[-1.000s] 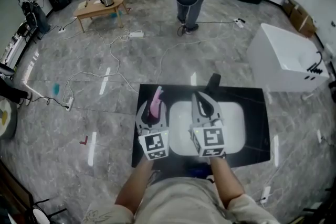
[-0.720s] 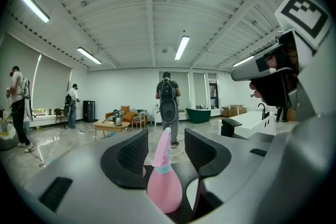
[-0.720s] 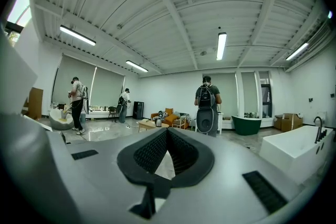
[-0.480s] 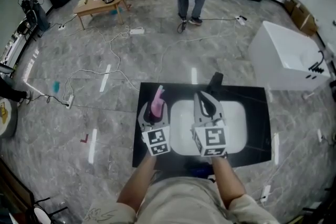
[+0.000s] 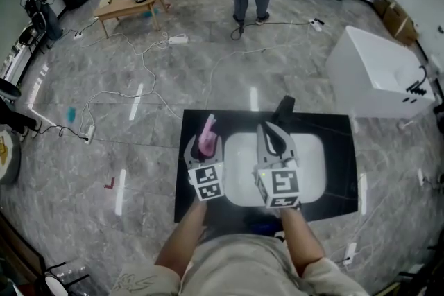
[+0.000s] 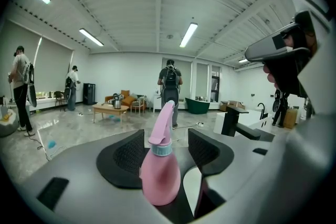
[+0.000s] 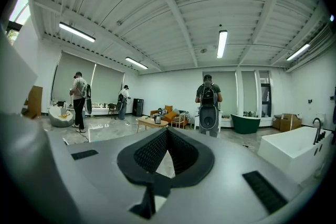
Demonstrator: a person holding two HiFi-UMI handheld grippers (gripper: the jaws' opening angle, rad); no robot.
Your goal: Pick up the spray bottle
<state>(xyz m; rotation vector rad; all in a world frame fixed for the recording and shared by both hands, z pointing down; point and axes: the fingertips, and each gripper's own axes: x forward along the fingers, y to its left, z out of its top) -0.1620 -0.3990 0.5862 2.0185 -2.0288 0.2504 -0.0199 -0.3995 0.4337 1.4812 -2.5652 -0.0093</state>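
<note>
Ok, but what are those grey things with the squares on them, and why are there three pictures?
There is no robot here. A person holds a tool in each hand, and each tool ends in a claw. The squares are markers on a cube that is part of each tool. One picture comes from a camera on the person's head, looking down. The other two come from cameras riding on the tools, each looking along its own claw. Below is a black counter with a white sink and a black tap. A pink spray bottle stands on the counter, left of the sink. The left claw has just been opening; the bottle stands inside it, not squeezed. The right claw is shut and holds nothing.
</note>
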